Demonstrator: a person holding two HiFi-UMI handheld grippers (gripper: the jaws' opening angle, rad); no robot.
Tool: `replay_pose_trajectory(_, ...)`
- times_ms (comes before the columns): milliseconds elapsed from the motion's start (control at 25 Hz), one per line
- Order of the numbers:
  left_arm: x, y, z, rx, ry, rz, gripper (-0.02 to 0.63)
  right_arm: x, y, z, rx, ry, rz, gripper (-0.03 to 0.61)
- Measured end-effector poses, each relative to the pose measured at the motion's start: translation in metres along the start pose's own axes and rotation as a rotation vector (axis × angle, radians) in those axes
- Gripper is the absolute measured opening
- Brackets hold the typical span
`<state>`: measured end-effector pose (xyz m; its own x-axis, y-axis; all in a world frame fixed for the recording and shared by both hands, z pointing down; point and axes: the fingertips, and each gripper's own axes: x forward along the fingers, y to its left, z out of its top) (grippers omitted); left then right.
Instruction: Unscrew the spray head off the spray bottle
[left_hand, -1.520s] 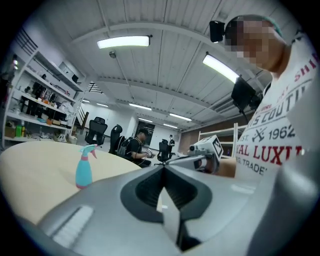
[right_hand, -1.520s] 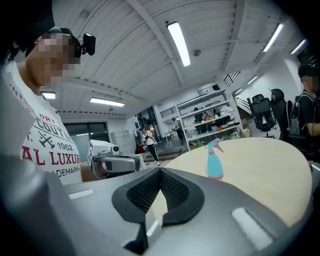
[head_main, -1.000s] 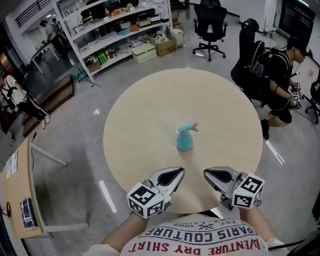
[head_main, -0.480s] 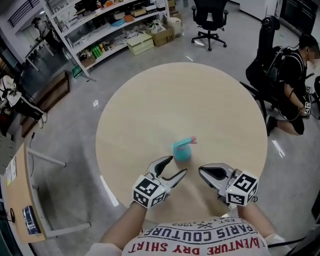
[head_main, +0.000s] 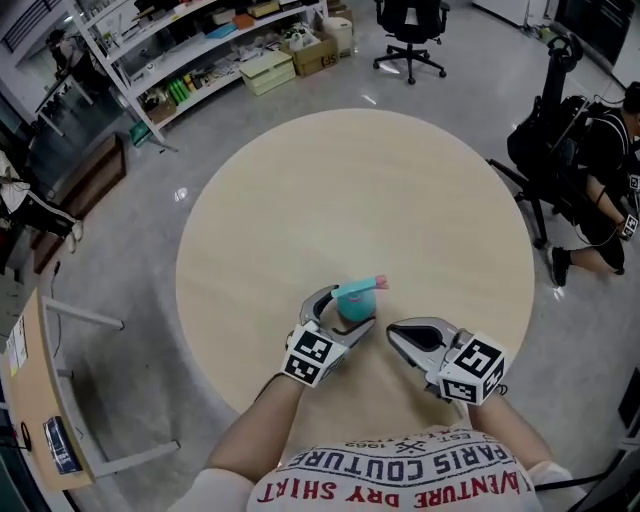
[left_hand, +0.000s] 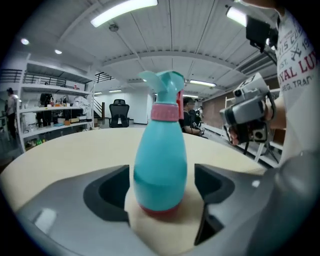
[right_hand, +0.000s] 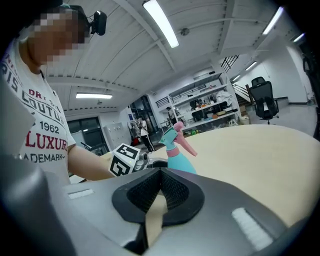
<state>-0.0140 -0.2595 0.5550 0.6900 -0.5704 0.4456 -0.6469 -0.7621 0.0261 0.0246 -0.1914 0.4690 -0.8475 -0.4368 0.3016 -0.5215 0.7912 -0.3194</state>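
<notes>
Currently: upright teal plastic spray bottle (left_hand: 160, 160) stands untouched between wide, just-opened jaws of left tool (head_main: 347, 309); right tool (head_main: 392, 333) closed empty, just beside.

You are looking at the teal plastic spray bottle (head_main: 352, 298) standing upright on the round pale wooden table (head_main: 350, 190), near your edge. Your left gripper (head_main: 346, 310) is flanking its base, jaws having just been opening. Your right gripper (head_main: 393, 335) is pointing in from its right, apart.
</notes>
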Motion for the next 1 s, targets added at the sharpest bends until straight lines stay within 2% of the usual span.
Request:
replay_pose_trajectory(80, 0.002, 0.003, -0.006, 0.021, 0.024, 0.012, 0.393, 0.004, -0.001, 0.0, 0.003, -0.004, -0.002, -0.003)
replay_pose_trajectory(200, 0.004, 0.004, -0.013, -0.001, 0.034, 0.007, 0.39, 0.008, -0.002, -0.003, -0.001, -0.001, -0.006, -0.003)
replay_pose_trajectory(280, 0.006, 0.004, -0.013, -0.004, 0.033, -0.001, 0.348, 0.01, -0.002, -0.005, 0.003, -0.005, 0.0, -0.003)
replay_pose_trajectory(400, 0.008, 0.003, -0.014, 0.019, 0.041, -0.001, 0.345, 0.013, -0.005, -0.008, 0.007, -0.01, -0.007, -0.003)
replay_pose_trajectory(520, 0.01, 0.003, -0.013, 0.022, 0.052, 0.004, 0.342, 0.016, -0.013, -0.004, -0.019, -0.017, -0.057, -0.003)
replay_pose_trajectory(680, 0.009, 0.003, -0.014, -0.016, 0.076, 0.032, 0.342, 0.025, -0.022, 0.007, -0.092, -0.03, -0.157, -0.009)
replay_pose_trajectory(760, 0.008, 0.001, -0.013, -0.025, 0.083, 0.043, 0.342, 0.029, -0.019, 0.014, -0.132, -0.041, -0.17, -0.008)
replay_pose_trajectory(840, 0.008, 0.0, -0.012, -0.037, 0.086, 0.046, 0.342, 0.035, -0.016, 0.019, -0.161, -0.048, -0.158, 0.13)
replay_pose_trajectory(1000, 0.006, -0.004, -0.013, -0.066, 0.086, 0.054, 0.342, 0.047, -0.016, 0.021, -0.213, -0.039, -0.196, 0.13)
